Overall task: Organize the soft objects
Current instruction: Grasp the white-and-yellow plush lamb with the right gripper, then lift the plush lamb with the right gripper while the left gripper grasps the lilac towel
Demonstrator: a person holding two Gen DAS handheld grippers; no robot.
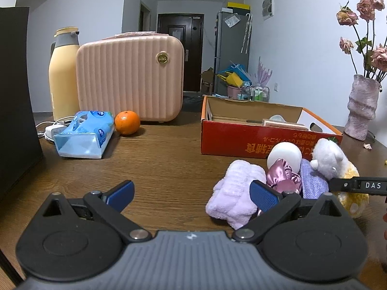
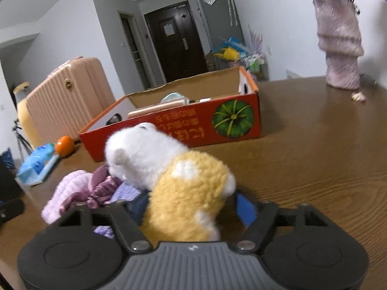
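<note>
My left gripper point(image 1: 191, 194) stands wide open over bare table point(image 1: 169, 159), holding nothing. Just right: lilac towel point(image 1: 233, 198), satin scrunchie point(image 1: 284, 175). My right gripper point(image 2: 191, 206) brackets the plush toy point(image 2: 183, 193)'s yellow body; contact unclear. Light, squashy; take it mid-body. Far: red box point(image 2: 183, 125) holds flat packets.

Left gripper point(image 1: 191, 194): grey ribbed housing with a small pale logo, two black round discs, black linkage arms on silver pivot screws, blue textured pads point(image 1: 263, 198). Right gripper point(image 2: 193, 207): same build, blue pads; its black finger reads "DAS" in white letters.
</note>
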